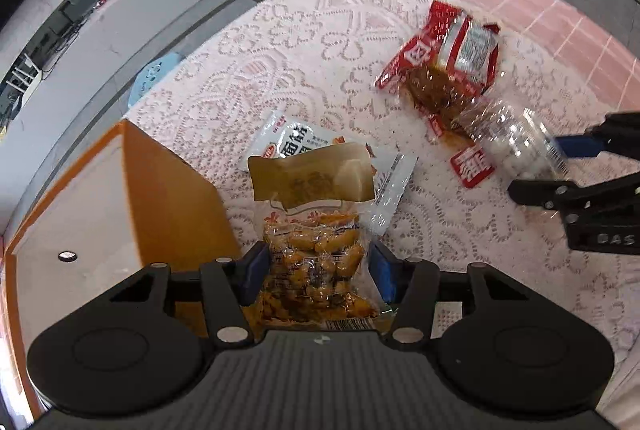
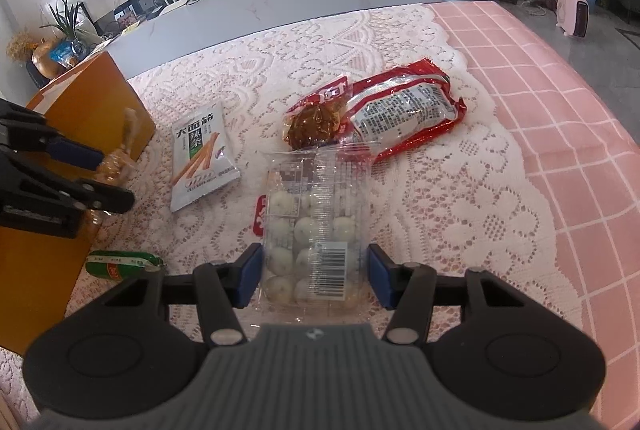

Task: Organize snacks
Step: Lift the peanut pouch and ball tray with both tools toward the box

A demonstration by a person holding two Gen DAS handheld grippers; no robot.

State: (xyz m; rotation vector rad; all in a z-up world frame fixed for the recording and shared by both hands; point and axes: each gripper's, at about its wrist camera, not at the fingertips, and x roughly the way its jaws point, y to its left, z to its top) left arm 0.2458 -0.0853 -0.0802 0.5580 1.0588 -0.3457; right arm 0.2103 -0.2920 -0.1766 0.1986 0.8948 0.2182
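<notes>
L claw (image 1: 314, 270) grips peanut pack (image 1: 316, 254), lifted beside orange box (image 1: 168, 189). R claw (image 2: 314, 276) pinches clear tray w/ white balls (image 2: 314, 230) on lace-covered desk (image 2: 460, 197), near red packs (image 2: 404, 109).

The orange box (image 2: 92, 101) stands left of the white packet (image 2: 200, 157), the red packets (image 2: 404, 109) to its right.

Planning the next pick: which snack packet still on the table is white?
The white noodle-stick packet, flat on the lace between the box and red packets; the others are red, clear or green.
</notes>
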